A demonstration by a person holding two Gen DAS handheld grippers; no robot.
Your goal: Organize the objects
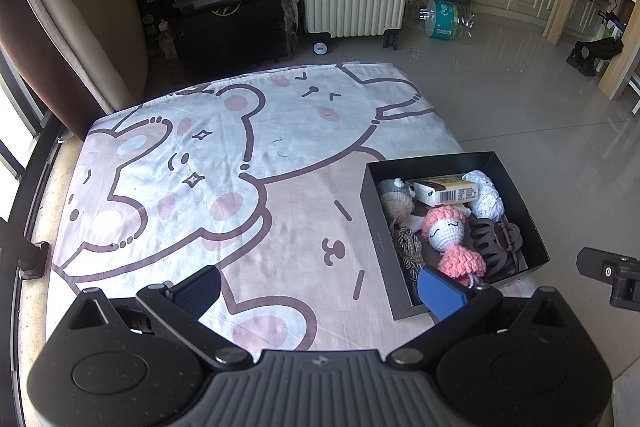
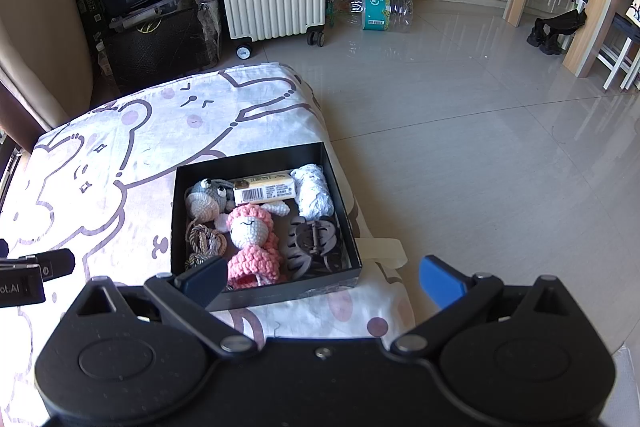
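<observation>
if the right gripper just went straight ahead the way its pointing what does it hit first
Most likely the black box, at its near wall, with the pink crochet doll just behind. The right gripper is open and empty; depth is uncertain.

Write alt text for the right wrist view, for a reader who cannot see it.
An open black box on a cartoon-bear blanket holds a pink crochet doll, a grey crochet toy, a barcoded packet, a hair claw and other small items. The right gripper is open and empty, near the box.
</observation>
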